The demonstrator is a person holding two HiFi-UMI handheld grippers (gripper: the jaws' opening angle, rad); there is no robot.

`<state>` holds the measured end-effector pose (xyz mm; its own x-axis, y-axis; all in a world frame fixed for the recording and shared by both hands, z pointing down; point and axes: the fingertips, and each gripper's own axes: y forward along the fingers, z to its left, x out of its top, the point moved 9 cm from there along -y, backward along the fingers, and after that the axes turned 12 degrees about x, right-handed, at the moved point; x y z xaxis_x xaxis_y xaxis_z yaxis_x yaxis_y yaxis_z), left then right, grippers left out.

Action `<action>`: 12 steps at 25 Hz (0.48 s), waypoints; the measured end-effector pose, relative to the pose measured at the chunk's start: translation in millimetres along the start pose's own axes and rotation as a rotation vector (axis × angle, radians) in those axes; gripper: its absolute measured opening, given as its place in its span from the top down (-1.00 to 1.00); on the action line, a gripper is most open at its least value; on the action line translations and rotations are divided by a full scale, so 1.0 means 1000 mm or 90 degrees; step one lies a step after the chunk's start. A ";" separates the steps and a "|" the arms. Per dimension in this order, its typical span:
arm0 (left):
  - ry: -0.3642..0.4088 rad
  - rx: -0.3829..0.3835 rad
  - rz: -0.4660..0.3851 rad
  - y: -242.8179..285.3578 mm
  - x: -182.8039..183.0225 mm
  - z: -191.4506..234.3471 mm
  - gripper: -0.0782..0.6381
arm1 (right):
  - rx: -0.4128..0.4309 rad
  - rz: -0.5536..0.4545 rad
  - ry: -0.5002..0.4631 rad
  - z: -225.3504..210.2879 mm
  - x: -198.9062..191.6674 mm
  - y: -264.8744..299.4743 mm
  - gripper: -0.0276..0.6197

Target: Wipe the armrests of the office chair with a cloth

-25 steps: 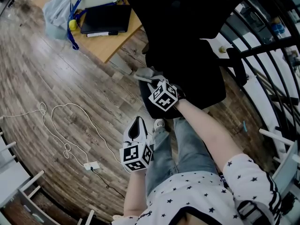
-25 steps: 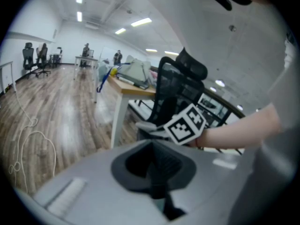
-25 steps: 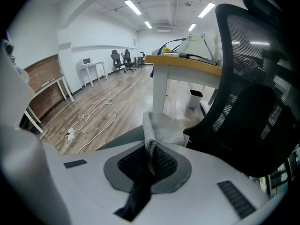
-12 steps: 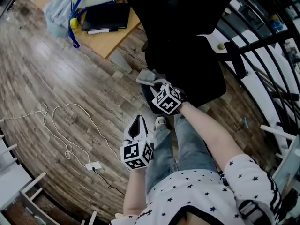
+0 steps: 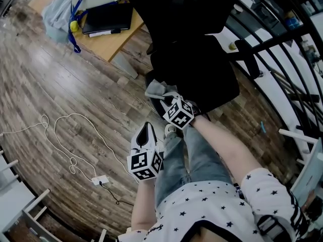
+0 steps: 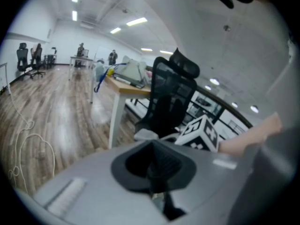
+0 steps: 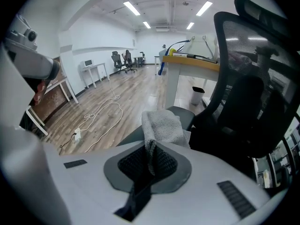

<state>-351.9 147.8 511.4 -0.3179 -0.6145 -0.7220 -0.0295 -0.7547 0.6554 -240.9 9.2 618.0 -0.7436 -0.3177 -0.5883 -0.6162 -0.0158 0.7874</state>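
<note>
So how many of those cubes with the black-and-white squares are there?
2. One cube rides the left claw, low over the wood floor. The other rides the right claw, which pinches a grey cloth at the black chair. None seems hidden.

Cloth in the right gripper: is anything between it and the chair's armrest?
Nothing visible does. The cloth, pinched in the right gripper, lies draped on the near armrest. The left gripper, shut and empty, hangs apart from the chair, over the floor.

Wood-plank floor (image 5: pixel 50 84), desk (image 5: pixel 115 49), perhaps railing (image 5: pixel 287 37)
</note>
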 end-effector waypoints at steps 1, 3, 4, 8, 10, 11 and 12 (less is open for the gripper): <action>0.002 -0.003 -0.001 0.000 0.000 -0.001 0.76 | 0.002 0.001 -0.001 0.003 -0.003 -0.001 0.83; 0.005 -0.007 -0.003 -0.001 0.000 -0.003 0.76 | 0.006 0.003 0.000 0.010 -0.008 -0.004 0.83; 0.007 -0.009 -0.004 -0.002 0.000 -0.005 0.76 | 0.006 0.004 0.001 0.014 -0.011 -0.005 0.83; 0.009 -0.011 -0.005 -0.005 -0.001 -0.007 0.76 | 0.012 0.009 0.007 0.028 -0.023 -0.012 0.83; 0.009 -0.011 -0.005 -0.007 -0.002 -0.008 0.76 | 0.016 0.012 0.008 0.034 -0.028 -0.014 0.83; 0.010 -0.010 -0.005 -0.008 -0.002 -0.008 0.76 | 0.017 0.014 0.007 0.037 -0.030 -0.016 0.83; 0.011 -0.010 -0.004 -0.009 -0.003 -0.009 0.76 | 0.019 0.015 0.007 0.040 -0.032 -0.017 0.83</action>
<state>-342.5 154.2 505.7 -0.3019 -0.6132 -0.7300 -0.0161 -0.7623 0.6470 -217.0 57.3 616.3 -0.7556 -0.3274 -0.5673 -0.6057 0.0195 0.7955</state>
